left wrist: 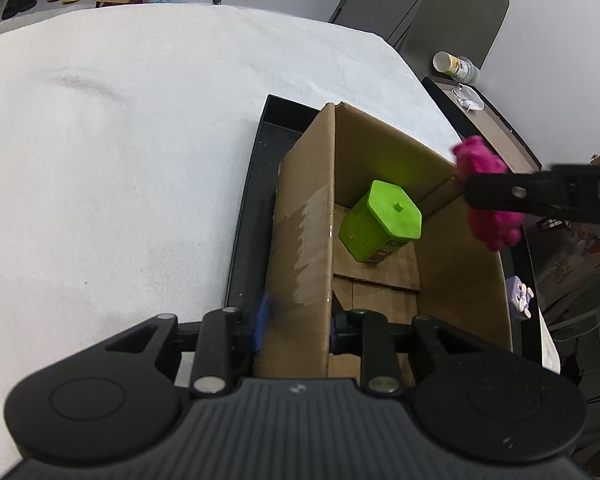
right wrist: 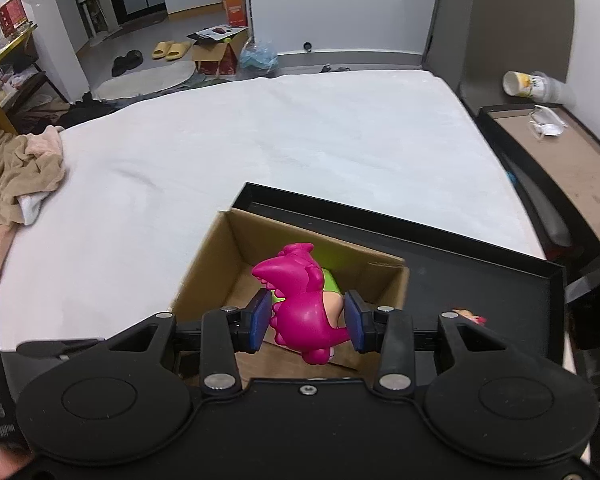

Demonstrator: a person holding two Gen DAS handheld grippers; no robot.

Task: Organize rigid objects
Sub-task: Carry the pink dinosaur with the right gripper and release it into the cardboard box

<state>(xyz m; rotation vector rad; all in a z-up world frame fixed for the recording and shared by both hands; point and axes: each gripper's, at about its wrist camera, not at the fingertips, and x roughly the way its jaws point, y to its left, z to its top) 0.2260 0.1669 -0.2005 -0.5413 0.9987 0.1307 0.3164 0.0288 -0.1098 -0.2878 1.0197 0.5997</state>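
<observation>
Pink dinosaur toy (right wrist: 300, 304) squeezed in right tool (right wrist: 306, 322) above cardboard box (left wrist: 452, 248), left tool (left wrist: 296, 320) pinching box wall, green tin (left wrist: 380, 222) lying inside box, box in black tray (right wrist: 480, 280) on bed (right wrist: 260, 140)

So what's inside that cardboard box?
A green container lies tilted on the cardboard box floor. The near corner is hidden behind the left fingers gripping the wall.
</observation>
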